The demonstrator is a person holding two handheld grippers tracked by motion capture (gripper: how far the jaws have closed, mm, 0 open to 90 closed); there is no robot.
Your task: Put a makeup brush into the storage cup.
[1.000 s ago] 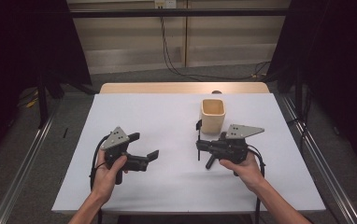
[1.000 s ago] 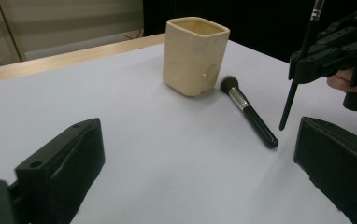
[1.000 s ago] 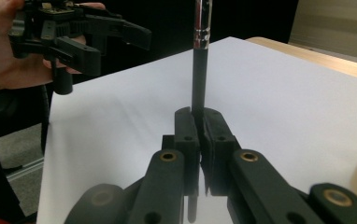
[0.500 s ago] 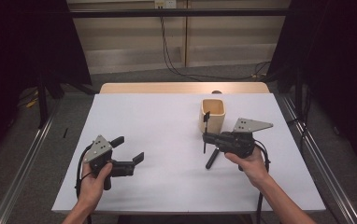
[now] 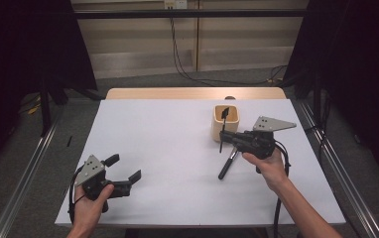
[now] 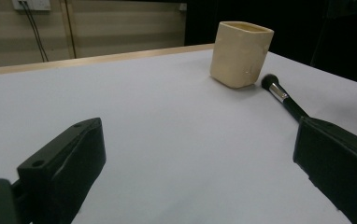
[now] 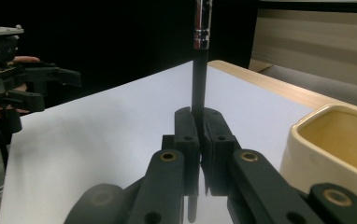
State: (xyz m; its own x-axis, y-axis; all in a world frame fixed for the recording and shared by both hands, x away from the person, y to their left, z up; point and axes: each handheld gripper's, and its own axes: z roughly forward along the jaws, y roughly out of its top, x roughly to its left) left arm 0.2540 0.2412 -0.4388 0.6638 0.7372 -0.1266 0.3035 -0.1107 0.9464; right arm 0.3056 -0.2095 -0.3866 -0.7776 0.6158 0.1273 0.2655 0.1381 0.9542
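Holding a thin brush (image 5: 222, 130) upright, the right hand-held gripper (image 5: 225, 136) has its jaws clamped on the handle just beside the cup (image 5: 225, 122), bristle end approx. over the rim; not yet in the cup, I'd judge. A 2nd, thicker brush (image 5: 228, 164) lies on the table (image 5: 167, 139) w/ nothing holding it, so that one's left to do. The left hand-held gripper (image 5: 126, 172) sits near the front edge, jaws apart, empty. The right gripper view cuts off the brush tip; cup's inside is hard to read.
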